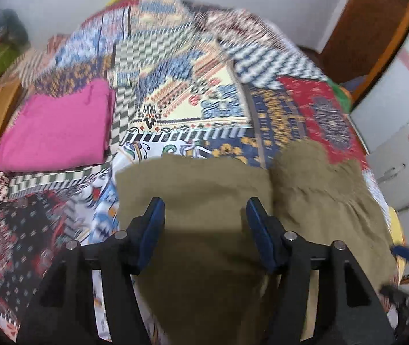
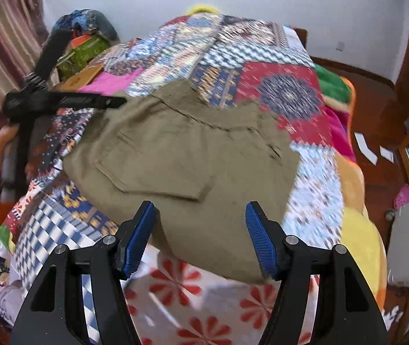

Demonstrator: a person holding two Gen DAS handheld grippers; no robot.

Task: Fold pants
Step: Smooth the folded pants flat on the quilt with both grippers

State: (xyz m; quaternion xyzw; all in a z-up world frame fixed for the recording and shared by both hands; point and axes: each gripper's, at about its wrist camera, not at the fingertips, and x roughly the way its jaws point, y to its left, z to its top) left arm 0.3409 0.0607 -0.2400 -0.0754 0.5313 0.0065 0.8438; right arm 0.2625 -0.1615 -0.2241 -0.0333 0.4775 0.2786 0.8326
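Note:
Olive-brown pants lie flat on a patchwork quilt, back pocket up. In the left wrist view the pants lie under my left gripper, which is open and empty just above the cloth. My right gripper is open and empty over the near edge of the pants. The left gripper also shows in the right wrist view, at the pants' far left corner.
A folded pink cloth lies on the quilt at the left. Boxes and clothes are piled at the bed's far left. A wooden floor and a door lie at the right.

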